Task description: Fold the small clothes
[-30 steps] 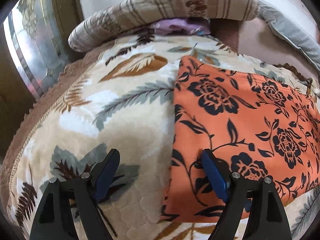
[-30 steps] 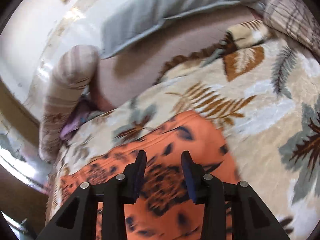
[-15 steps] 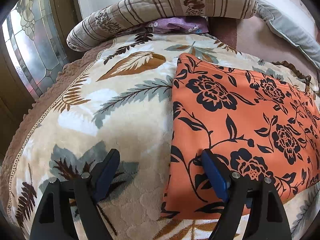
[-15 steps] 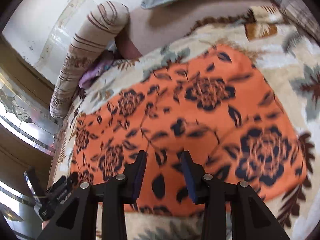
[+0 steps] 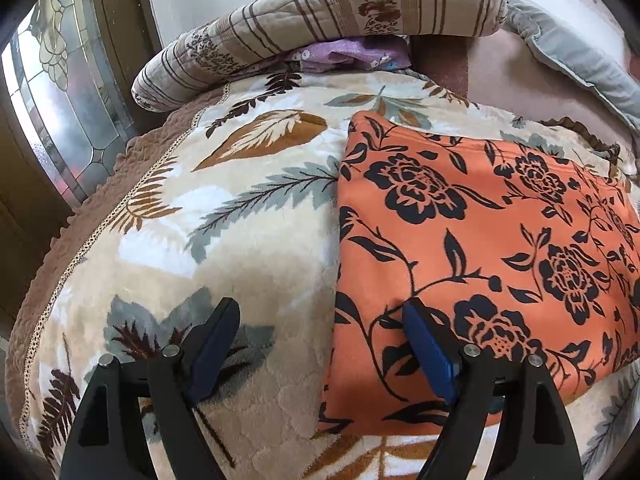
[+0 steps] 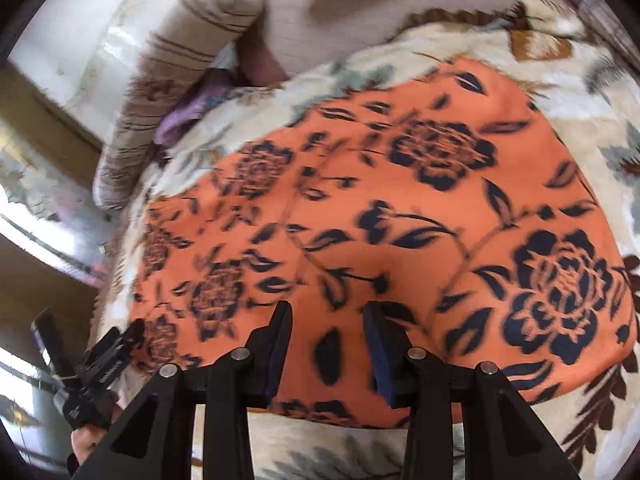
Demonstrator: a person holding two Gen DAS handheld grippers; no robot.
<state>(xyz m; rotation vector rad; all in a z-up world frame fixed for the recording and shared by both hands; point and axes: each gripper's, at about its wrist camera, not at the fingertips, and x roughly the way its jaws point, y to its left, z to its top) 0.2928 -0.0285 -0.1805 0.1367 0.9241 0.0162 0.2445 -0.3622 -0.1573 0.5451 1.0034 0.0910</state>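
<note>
An orange garment [image 5: 480,260] with black flowers lies flat and folded on a leaf-patterned blanket [image 5: 240,220]. My left gripper [image 5: 320,308] stands open wide across the garment's left edge near its front corner. One of its fingers [image 5: 424,344] is over the cloth and the other is over the blanket. In the right wrist view the garment [image 6: 380,220] fills the middle. My right gripper [image 6: 328,310] hovers over its near edge, open by a narrow gap with nothing between the pads. The left gripper [image 6: 96,364] shows at the lower left, held by a hand.
A striped bolster pillow [image 5: 320,12] lies along the far side with a purple cloth [image 5: 352,56] tucked under it. A grey pillow [image 5: 580,60] is at the far right. A patterned glass panel [image 5: 60,100] stands beyond the bed's brown-trimmed left edge [image 5: 100,208].
The right gripper has swung from the garment's far corner to its near edge, so the cloth now fills its view. The left gripper has stayed put, still open.
</note>
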